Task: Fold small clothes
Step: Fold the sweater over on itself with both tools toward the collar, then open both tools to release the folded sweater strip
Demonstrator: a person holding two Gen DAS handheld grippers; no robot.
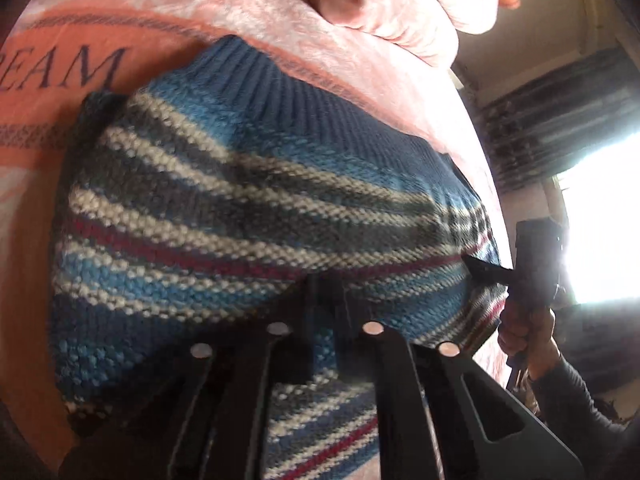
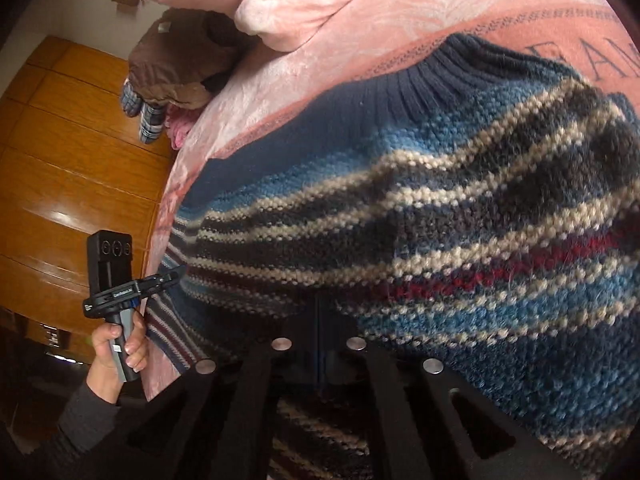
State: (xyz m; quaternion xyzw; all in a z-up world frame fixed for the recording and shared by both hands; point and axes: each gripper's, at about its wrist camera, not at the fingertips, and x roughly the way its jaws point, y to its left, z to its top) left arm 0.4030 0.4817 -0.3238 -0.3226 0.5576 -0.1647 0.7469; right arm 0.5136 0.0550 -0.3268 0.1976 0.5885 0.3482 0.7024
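Note:
A striped knit sweater (image 1: 240,200) in blue, grey, cream and red, with a dark blue ribbed hem, lies on a pink blanket (image 1: 280,40). In the left wrist view my left gripper (image 1: 324,292) is shut on the sweater's near edge, and the fabric bulges up over its fingers. To the right, my right gripper (image 1: 474,266) pinches the same edge. In the right wrist view my right gripper (image 2: 318,308) is shut on the sweater (image 2: 440,200). My left gripper (image 2: 178,272), held by a hand (image 2: 116,344), grips the fabric at the left.
A folded pink quilt (image 2: 280,4) lies at the back of the bed. A brown plush toy with plaid feet (image 2: 176,60) rests at the bed's edge above a wooden floor (image 2: 80,160). A bright window (image 1: 600,220) glares on the right.

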